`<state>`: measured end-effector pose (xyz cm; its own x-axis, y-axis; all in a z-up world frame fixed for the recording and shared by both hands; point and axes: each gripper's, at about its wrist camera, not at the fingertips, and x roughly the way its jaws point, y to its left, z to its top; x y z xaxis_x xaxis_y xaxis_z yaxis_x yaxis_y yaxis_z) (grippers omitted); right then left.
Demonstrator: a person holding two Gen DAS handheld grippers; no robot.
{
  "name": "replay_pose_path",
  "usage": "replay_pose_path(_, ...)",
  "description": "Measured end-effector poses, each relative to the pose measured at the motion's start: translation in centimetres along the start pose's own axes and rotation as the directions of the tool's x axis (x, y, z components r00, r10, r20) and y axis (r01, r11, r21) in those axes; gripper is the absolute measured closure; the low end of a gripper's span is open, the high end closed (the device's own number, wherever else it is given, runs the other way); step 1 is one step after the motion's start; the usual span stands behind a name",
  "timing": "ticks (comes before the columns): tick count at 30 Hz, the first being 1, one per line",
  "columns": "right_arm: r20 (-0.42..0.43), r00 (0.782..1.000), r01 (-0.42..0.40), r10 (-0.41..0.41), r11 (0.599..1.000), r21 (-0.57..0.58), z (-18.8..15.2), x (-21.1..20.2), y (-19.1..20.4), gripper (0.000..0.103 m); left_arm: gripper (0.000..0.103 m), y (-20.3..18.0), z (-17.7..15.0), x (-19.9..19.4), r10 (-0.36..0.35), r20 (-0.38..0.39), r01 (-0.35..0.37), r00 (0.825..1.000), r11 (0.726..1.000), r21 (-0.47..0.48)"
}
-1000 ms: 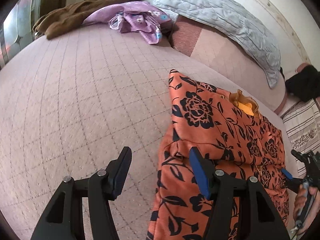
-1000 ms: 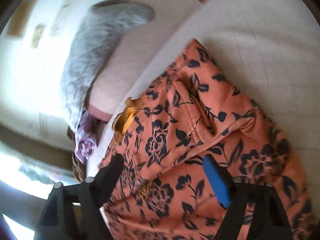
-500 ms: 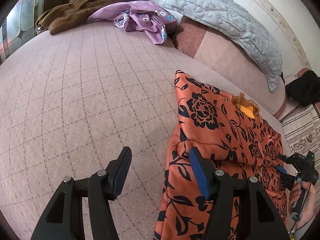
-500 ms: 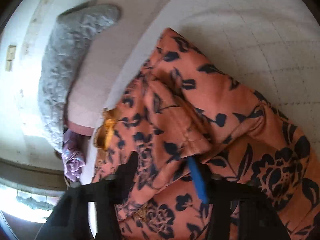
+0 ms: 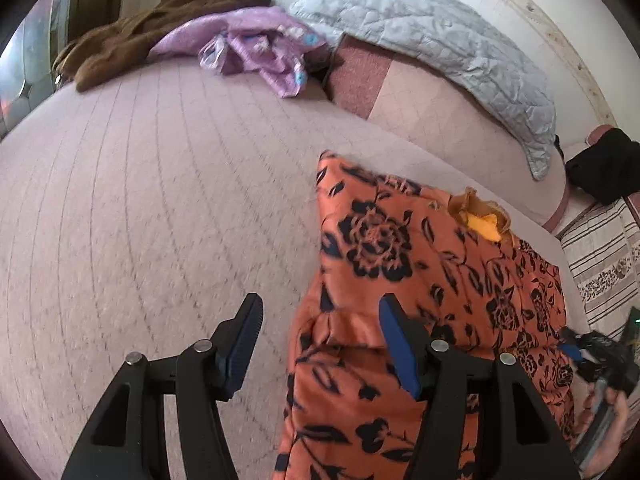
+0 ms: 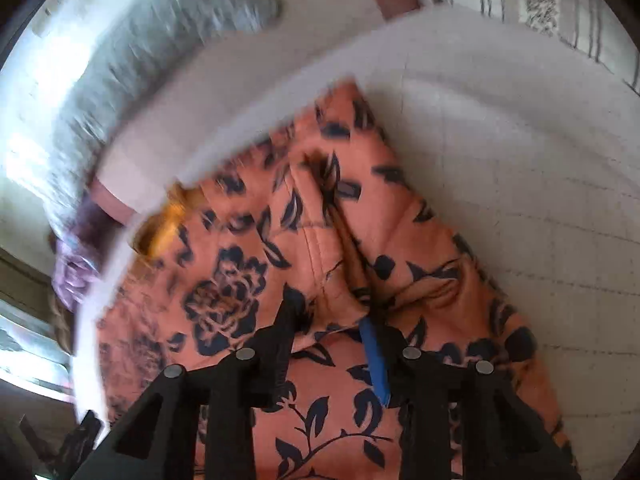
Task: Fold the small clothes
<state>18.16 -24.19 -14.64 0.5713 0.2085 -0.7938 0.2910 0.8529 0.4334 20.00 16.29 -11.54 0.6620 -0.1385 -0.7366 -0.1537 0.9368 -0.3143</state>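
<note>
An orange garment with black flowers (image 5: 400, 240) lies on the pink quilted bed (image 5: 140, 200), its yellow neck lining (image 5: 482, 224) towards the far side. My left gripper (image 5: 320, 302) hovers at the garment's left edge. Its jaws are widening a little; one finger is over the bedcover and the blue-padded one over the cloth, neither pressing. In the right wrist view, my right gripper (image 6: 326, 312) pinches a raised fold of the garment (image 6: 240, 292), and its jaws are easing apart slightly. A hand holds that right gripper (image 5: 576, 350) at the garment's right side.
Purple clothes (image 5: 260, 48) and a brown cloth (image 5: 132, 36) are heaped at the far end of the bed. A grey quilted pillow (image 5: 440, 40) leans along the back. A black item (image 5: 604, 172) and striped fabric (image 5: 600, 256) lie to the right.
My right gripper went from wide apart over the garment to closed on a fold of it, and it rolled. The left gripper shifted slightly; the cloth near it is bunched higher.
</note>
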Motion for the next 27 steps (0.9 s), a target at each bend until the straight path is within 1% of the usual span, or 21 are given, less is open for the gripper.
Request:
replay_pose_path(4,0.079,0.996,-0.045,0.048,0.998,-0.035,1.3,-2.9,0.5,0.066,0.039,-0.4,1.3,1.3,-0.001,-0.005,0.001,1.0,1.0,0.008)
replay_pose_path(5,0.084,0.994,-0.073,0.077,0.996,-0.048,2.1,-3.0,1.0,0.066,0.039,-0.4,1.5,1.5,-0.003,-0.007,0.003,1.0,1.0,0.006)
replay_pose_path(6,0.065,0.992,-0.107,0.111,0.992,-0.068,2.9,-2.7,1.6,0.066,0.039,-0.3,1.8,2.2,-0.002,-0.019,0.002,1.0,1.0,0.003)
replay_pose_path(7,0.057,0.993,-0.102,0.107,0.991,-0.082,3.4,-2.1,2.6,0.066,0.039,-0.2,2.1,2.7,0.001,-0.03,-0.002,1.0,1.0,-0.002)
replay_pose_path(8,0.038,0.996,-0.076,0.081,0.991,-0.11,4.3,-1.0,3.1,0.066,0.039,0.0,2.4,3.2,0.004,-0.039,-0.005,0.999,1.0,-0.011)
replay_pose_path(10,-0.027,0.998,-0.064,0.061,0.989,-0.133,5.3,1.4,3.7,0.066,0.039,0.1,3.0,4.3,0.008,-0.054,-0.009,0.999,1.0,-0.014)
replay_pose_path(11,-0.054,0.998,-0.028,0.02,0.986,-0.162,5.8,2.8,4.0,0.066,0.039,0.1,3.3,4.9,0.01,-0.058,-0.011,0.998,1.0,-0.005)
replay_pose_path(12,-0.068,0.998,-0.018,0.004,0.98,-0.2,5.9,3.5,4.3,0.066,0.039,0.0,3.5,5.3,0.012,-0.062,-0.012,0.998,1.0,0.002)
replay_pose_path(14,-0.058,0.998,0.016,-0.034,0.96,-0.28,6.0,4.2,5.3,0.066,0.04,0.0,3.8,6.2,0.021,-0.077,-0.02,0.997,1.0,0.012)
replay_pose_path(15,-0.052,0.997,0.03,-0.049,0.949,-0.313,6.0,4.4,5.7,0.07,0.042,-0.1,3.9,6.6,0.02,-0.084,-0.018,0.996,1.0,0.022)
replay_pose_path(16,-0.056,0.996,0.049,-0.073,0.936,-0.349,5.9,4.6,6.3,0.073,0.059,-0.1,4.1,6.7,0.018,-0.078,-0.016,0.997,0.999,0.033)
replay_pose_path(17,-0.055,0.994,0.071,-0.099,0.921,-0.383,5.8,4.6,6.8,0.087,0.077,-0.3,4.3,7.0,0.009,-0.085,-0.005,0.996,0.999,0.045)
replay_pose_path(18,-0.035,0.99,0.108,-0.136,0.898,-0.426,5.7,4.4,7.4,0.09,0.081,-0.3,4.4,7.1,-0.01,-0.093,0.014,0.996,0.999,0.043)
replay_pose_path(19,-0.017,0.989,0.127,-0.149,0.889,-0.441,5.6,4.2,7.7,0.09,0.082,-0.4,4.5,7.2,-0.01,-0.091,0.014,0.996,0.999,0.043)
replay_pose_path(21,0.06,0.976,0.212,-0.208,0.867,-0.451,5.6,3.7,7.7,0.088,0.082,-0.4,4.7,7.3,0.018,-0.083,-0.013,0.996,0.998,0.053)
replay_pose_path(22,0.062,0.972,0.229,-0.224,0.87,-0.436,5.8,3.9,7.4,0.088,0.082,-0.4,4.8,7.3,0.02,-0.086,-0.016,0.996,0.999,0.049)
replay_pose_path(23,0.046,0.971,0.233,-0.236,0.879,-0.416,6.1,4.1,6.9,0.088,0.081,-0.5,5.0,7.1,0.019,-0.082,-0.015,0.996,0.999,0.048)
replay_pose_path(24,0.03,0.975,0.213,-0.218,0.897,-0.387,6.3,3.8,6.5,0.088,0.081,-0.6,5.1,6.8,0.016,-0.066,-0.013,0.998,0.999,0.05)
replay_pose_path(25,0.043,0.982,0.185,-0.182,0.909,-0.374,6.4,2.8,6.1,0.088,0.08,-0.8,5.4,6.3,0.013,-0.037,-0.011,0.999,0.998,0.055)
replay_pose_path(26,0.055,0.985,0.17,-0.161,0.911,-0.376,6.4,2.3,6.3,0.088,0.075,-0.9,5.6,5.9,0.0,-0.017,0.001,1.0,0.998,0.058)
replay_pose_path(27,0.067,0.993,0.119,-0.101,0.918,-0.378,6.3,0.7,6.6,0.086,0.071,-1.0,5.7,5.7,-0.014,-0.009,0.015,1.0,0.998,0.058)
